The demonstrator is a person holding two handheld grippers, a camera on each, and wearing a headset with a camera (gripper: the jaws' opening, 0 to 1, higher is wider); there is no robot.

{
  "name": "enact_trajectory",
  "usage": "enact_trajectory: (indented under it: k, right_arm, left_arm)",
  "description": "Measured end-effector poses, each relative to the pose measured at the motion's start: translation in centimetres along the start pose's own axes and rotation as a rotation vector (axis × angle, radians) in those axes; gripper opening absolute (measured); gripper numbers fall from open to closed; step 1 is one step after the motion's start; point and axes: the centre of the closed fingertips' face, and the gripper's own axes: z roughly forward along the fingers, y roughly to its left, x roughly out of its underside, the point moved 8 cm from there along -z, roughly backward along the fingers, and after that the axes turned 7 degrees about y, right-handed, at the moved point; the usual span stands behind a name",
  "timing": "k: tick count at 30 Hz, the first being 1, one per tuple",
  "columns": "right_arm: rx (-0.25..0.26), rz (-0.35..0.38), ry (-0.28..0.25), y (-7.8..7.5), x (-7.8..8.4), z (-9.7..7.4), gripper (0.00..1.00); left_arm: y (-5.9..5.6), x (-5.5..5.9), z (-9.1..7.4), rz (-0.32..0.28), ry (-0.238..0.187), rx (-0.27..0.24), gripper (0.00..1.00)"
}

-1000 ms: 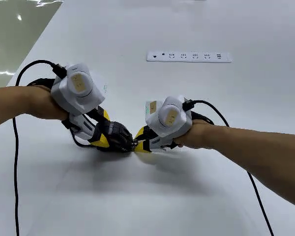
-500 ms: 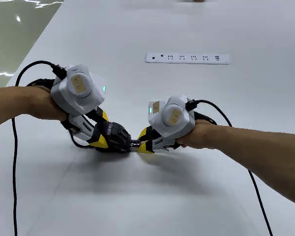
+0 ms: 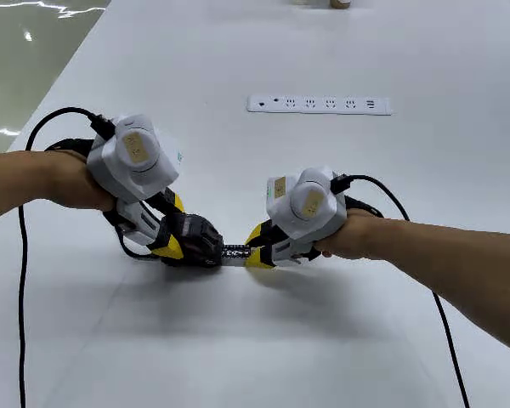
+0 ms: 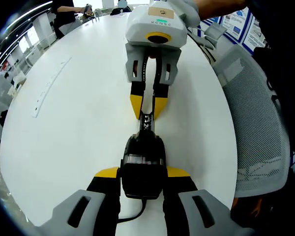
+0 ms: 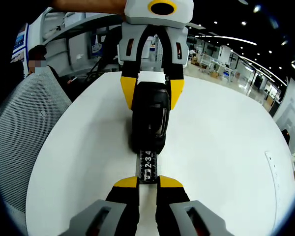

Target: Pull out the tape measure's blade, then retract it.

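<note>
The left claw (image 4: 143,173) clamps the tape measure (image 4: 143,152) on the worktop (image 3: 340,331); the right claw (image 5: 148,183) pinches its barely drawn blade (image 5: 147,164); if that pinch slips, the blade could snap back.

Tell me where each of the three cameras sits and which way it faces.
Head view: on the headset, looking forward and down at the white table; the person's forearms, the left claw and the right claw show.
Left gripper view: on the left claw, looking along its jaws at the tape measure it clamps, with the right claw opposite.
Right gripper view: on the right claw, looking along the blade it pinches toward the left claw.
Shared: both gripper views see the tape measure, from opposite ends.
</note>
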Motion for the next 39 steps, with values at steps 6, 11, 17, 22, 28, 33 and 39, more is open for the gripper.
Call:
enact_trajectory:
  k: [6,11,17,22,28,33,39]
  right_arm:
    - [0.002,0.005,0.004,0.0,0.5,-0.4,0.08]
    - [0.002,0.009,0.007,0.0,0.8,-0.7,0.08]
    - [0.006,0.005,0.012,-0.1,1.1,-1.0,0.08]
    - [0.008,0.006,0.015,-0.1,1.5,-1.3,0.08]
    - [0.008,0.006,0.018,-0.1,1.8,-1.6,0.08]
    - [0.010,0.006,0.018,-0.1,2.2,-1.9,0.08]
    - [0.010,0.010,0.019,-0.1,2.6,-2.3,0.08]
  left_arm:
    - [0.0,0.0,-0.1,-0.005,0.002,0.002,0.27]
    - [0.0,0.0,-0.1,-0.008,0.003,0.003,0.27]
    - [0.1,0.0,-0.1,-0.013,0.004,0.003,0.27]
    - [0.1,-0.1,-0.1,-0.023,0.004,0.004,0.27]
    - [0.0,-0.1,-0.2,-0.025,0.006,0.004,0.27]
    - [0.1,-0.1,-0.2,-0.027,0.009,0.006,0.27]
    - [0.1,-0.1,-0.2,-0.028,0.011,0.007,0.27]
